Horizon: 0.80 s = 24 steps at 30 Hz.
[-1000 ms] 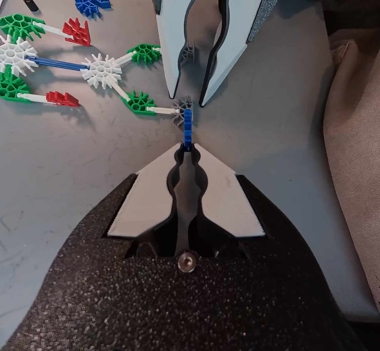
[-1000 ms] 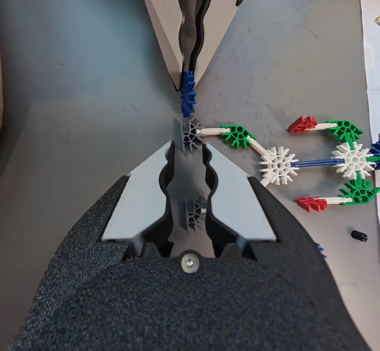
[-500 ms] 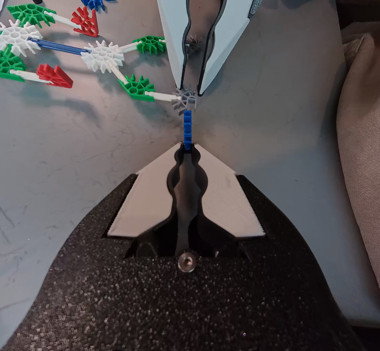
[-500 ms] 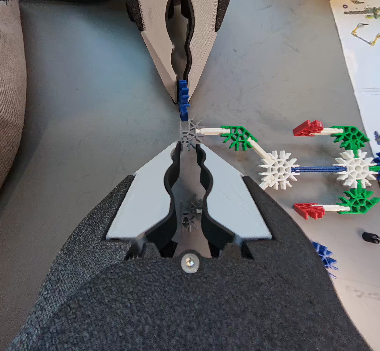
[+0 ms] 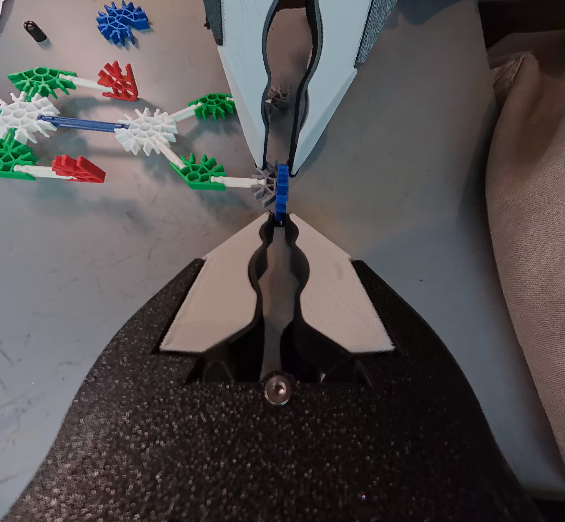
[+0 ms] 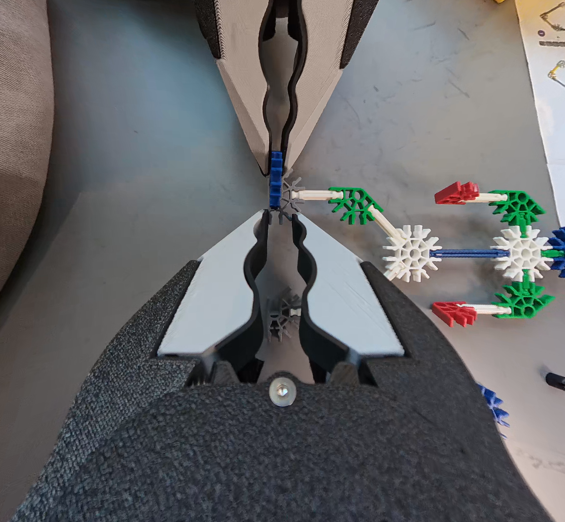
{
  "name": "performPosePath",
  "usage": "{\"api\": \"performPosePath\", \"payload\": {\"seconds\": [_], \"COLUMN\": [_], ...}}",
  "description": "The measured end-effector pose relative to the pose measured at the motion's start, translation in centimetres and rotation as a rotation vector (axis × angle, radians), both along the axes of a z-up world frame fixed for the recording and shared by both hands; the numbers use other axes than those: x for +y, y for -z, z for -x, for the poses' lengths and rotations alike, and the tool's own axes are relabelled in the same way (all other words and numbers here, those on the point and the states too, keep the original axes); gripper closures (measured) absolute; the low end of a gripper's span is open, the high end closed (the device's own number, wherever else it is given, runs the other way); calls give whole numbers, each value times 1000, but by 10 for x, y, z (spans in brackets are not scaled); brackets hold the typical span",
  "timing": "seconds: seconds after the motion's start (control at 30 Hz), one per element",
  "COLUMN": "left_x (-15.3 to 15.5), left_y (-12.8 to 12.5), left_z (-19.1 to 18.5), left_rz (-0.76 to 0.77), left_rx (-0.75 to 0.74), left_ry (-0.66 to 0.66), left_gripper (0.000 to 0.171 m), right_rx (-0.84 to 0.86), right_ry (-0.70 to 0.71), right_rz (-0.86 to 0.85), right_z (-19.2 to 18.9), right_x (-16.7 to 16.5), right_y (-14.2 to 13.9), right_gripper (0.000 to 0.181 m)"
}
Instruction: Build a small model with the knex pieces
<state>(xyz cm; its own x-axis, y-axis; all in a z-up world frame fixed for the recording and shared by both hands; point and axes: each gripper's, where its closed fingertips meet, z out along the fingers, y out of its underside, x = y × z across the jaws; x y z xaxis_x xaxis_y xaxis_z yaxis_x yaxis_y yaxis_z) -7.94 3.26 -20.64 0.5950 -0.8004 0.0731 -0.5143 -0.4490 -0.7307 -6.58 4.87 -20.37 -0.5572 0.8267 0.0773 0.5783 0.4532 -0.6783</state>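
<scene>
Blue connector point(image 5: 280, 191), pinched by left gripper point(image 5: 278, 217), edge-on against grey connector point(image 5: 265, 184).

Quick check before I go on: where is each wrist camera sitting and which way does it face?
Left wrist view: on the left hand-held gripper, looking along its fingers at the blue connector it pinches; the right hand-held gripper faces it.
Right wrist view: on the right hand-held gripper, looking the opposite way at the grey connector at its tips.
Shared: both connectors, the toy assembly, the grey table.
</scene>
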Motion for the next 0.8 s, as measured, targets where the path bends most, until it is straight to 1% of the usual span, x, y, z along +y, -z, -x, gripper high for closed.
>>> {"api": "performPosePath", "payload": {"seconds": [0.17,0.33,0.5,0.57,0.6,0.7,0.8], "left_x": [3,6,7,1,0,-1,2], "left_y": [-4,2,3,5,4,-3,-1], "left_z": [-2,-7,-5,-2,1,2,0], "left_rz": [42,36,47,77,71,51,35], "left_rx": [-96,-54,-68,-68,-57,-85,-70], "left_ry": [-29,-38,-48,-30,-27,-14,-26], "left_gripper": [167,168,166,158,157,160,167], "right_rx": [2,-19,-9,-7,-6,-2,4], "right_ry": [20,27,40,40,40,40,35], "right_rz": [29,4,9,5,1,4,7], "right_z": [0,-2,-1,-1,-1,-1,0], "right_x": [2,5,6,6,6,6,4], "right_y": [-2,4,3,4,4,4,4], "right_gripper": [168,168,168,168,168,167,167]}}
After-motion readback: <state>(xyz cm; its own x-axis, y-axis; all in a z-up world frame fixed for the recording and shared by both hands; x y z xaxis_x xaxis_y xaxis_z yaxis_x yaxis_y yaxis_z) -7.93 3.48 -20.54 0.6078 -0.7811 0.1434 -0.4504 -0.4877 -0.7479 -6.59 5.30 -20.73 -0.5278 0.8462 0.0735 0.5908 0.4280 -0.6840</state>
